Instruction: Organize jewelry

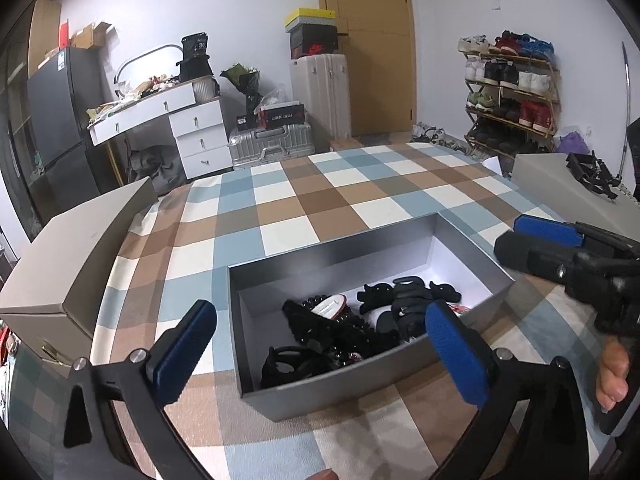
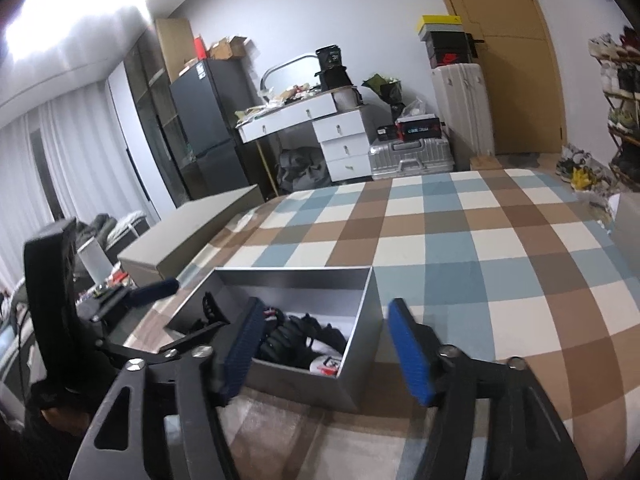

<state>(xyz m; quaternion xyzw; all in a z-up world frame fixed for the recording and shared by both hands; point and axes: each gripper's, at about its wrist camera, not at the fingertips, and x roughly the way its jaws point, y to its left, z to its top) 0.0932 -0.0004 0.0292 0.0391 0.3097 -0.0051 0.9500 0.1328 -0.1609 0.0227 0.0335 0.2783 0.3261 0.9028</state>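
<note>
An open grey box [image 1: 332,248] sits on the checked tablecloth [image 1: 320,188]. Inside it lies a heap of black hair clips and beaded bands [image 1: 340,332], one with a red and white tag. My left gripper [image 1: 320,346] hangs open over the box's near edge, its blue pads wide apart with nothing between them. My right gripper [image 1: 540,240] reaches in from the right, near the box's right corner. In the right wrist view the right gripper [image 2: 326,354] is open and empty in front of the box [image 2: 360,340] and the jewelry [image 2: 296,332]. The left gripper [image 2: 152,292] shows at the left.
A beige box lid [image 1: 80,256] lies at the table's left edge. At the right stands a second grey box [image 1: 552,184] with black clips [image 1: 592,172] on it. A person's fingers [image 1: 612,376] hold the right gripper. Desk, suitcases and a shoe rack line the far wall.
</note>
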